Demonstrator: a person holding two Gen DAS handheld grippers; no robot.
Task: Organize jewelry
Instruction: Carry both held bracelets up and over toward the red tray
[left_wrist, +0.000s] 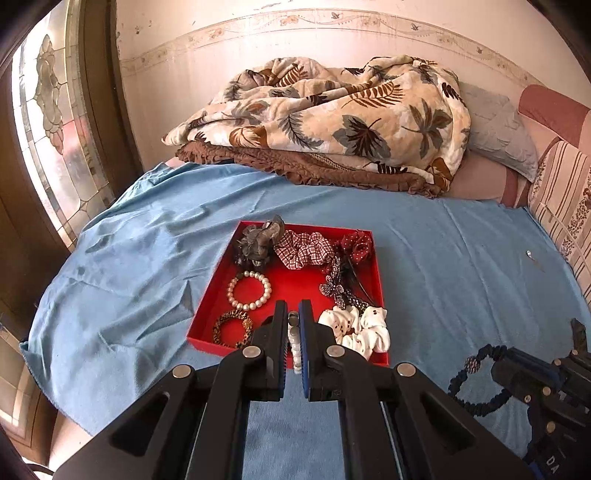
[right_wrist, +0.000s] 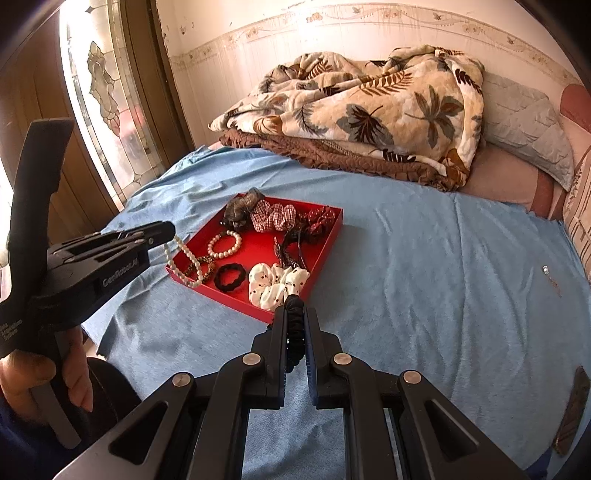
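Observation:
A red tray (left_wrist: 295, 280) lies on the blue sheet and holds scrunchies, a pearl bracelet (left_wrist: 249, 291) and a leopard bangle (left_wrist: 232, 328). My left gripper (left_wrist: 293, 310) hovers over the tray's near edge, shut on a pearl strand (left_wrist: 294, 343). In the right wrist view the left gripper (right_wrist: 168, 229) dangles that pearl strand (right_wrist: 184, 266) over the tray's (right_wrist: 221, 295) left corner. My right gripper (right_wrist: 295, 310) is shut on a black ruffled hair band (right_wrist: 294, 332), just in front of the tray's near corner and a white dotted scrunchie (right_wrist: 277, 284). From the left wrist the hair band (left_wrist: 467, 363) hangs as a loop.
A folded leaf-print blanket (left_wrist: 332, 118) and a grey pillow (left_wrist: 498, 129) lie at the back of the bed. A small shiny piece (right_wrist: 545, 270) and a brown clip (right_wrist: 572, 410) rest on the sheet to the right. A person's hand (right_wrist: 37, 376) grips the left tool.

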